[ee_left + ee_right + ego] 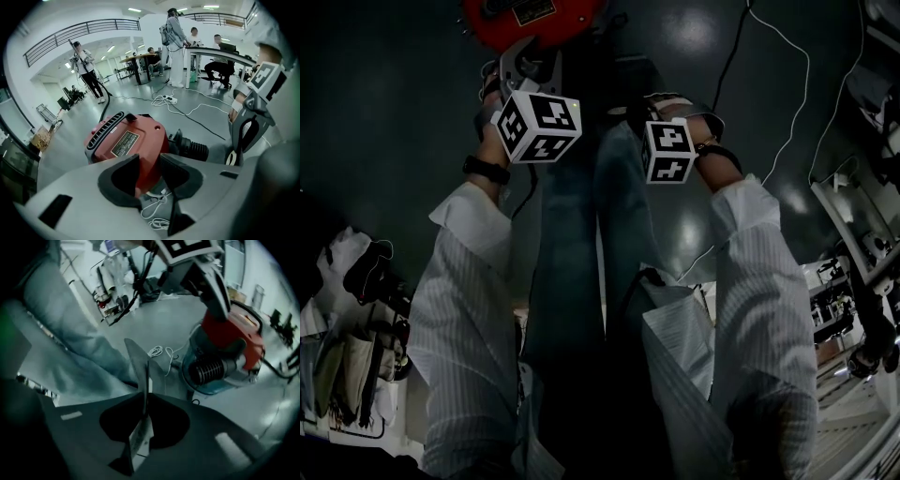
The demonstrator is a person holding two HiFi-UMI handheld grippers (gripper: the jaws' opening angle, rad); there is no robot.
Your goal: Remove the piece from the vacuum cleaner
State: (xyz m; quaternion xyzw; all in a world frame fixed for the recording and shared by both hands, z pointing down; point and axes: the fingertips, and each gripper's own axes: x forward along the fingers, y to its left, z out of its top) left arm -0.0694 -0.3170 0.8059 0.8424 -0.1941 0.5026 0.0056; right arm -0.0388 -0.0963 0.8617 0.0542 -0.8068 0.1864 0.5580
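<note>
Left gripper (149, 173) clamps the red vacuum (126, 140), which sits on the floor (197, 101); right gripper (146, 371), jaws together on nothing, hangs near the ribbed hose (208, 370).

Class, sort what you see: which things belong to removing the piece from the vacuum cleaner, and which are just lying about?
Job in hand: vacuum cleaner, black ribbed hose, left hand-held gripper, right hand-held gripper.
Lying about: power strip, floor cable, table.
</note>
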